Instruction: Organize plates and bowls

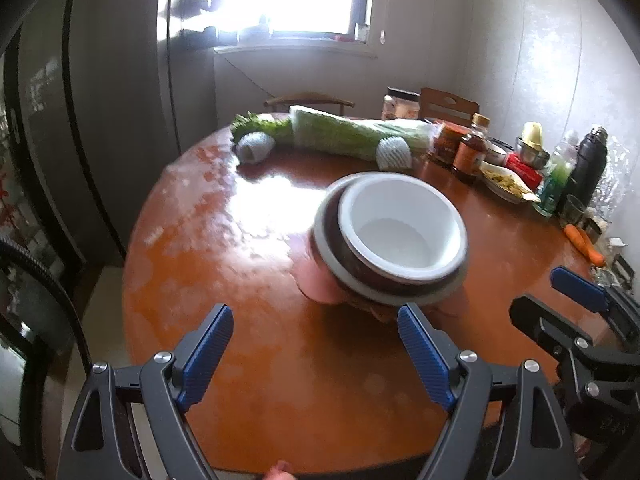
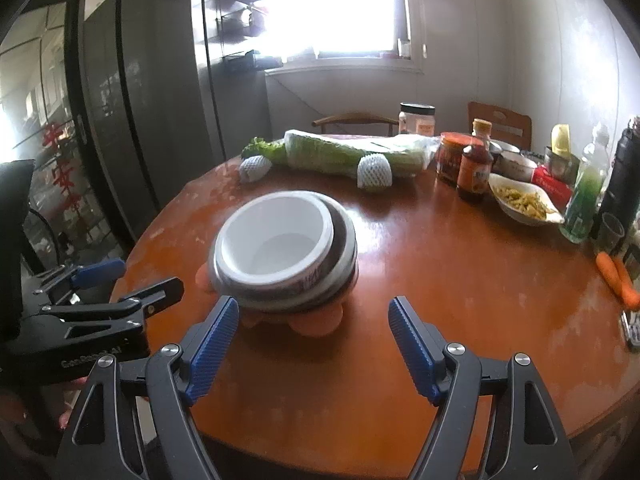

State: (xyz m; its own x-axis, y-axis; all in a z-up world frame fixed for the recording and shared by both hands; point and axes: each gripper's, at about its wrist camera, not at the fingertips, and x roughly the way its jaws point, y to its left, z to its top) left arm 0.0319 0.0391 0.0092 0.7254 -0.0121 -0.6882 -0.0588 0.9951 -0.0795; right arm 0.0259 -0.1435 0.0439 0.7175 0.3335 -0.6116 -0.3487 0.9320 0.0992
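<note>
1. Round wooden table [image 2: 440, 280], window beyond; vegetables and bottles along its far side.
2. Stacked bowls [image 2: 280, 252] sit mid-table, tilted.
3. Left gripper [image 1: 316, 340] and right gripper [image 2: 312, 332]: fingers wide, empty, near the stack.

**Table count**

Stacked bowls [image 2: 280, 256]: two, possibly three, nested. Foam-netted fruits [image 2: 374, 174]: two. Carrots [image 2: 616, 278]: two. Napa cabbage [image 2: 340, 152]: one. Lettuce bunch [image 2: 264, 148]: one. Sauce bottle [image 2: 476, 168]: one. Red-lidded jar [image 2: 450, 156]: one. Dish of yellow food [image 2: 524, 200]: one. Chairs [image 2: 502, 122]: two.

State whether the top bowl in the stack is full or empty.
Empty: the top bowl shows its bare white inside and bottom in both views.
</note>
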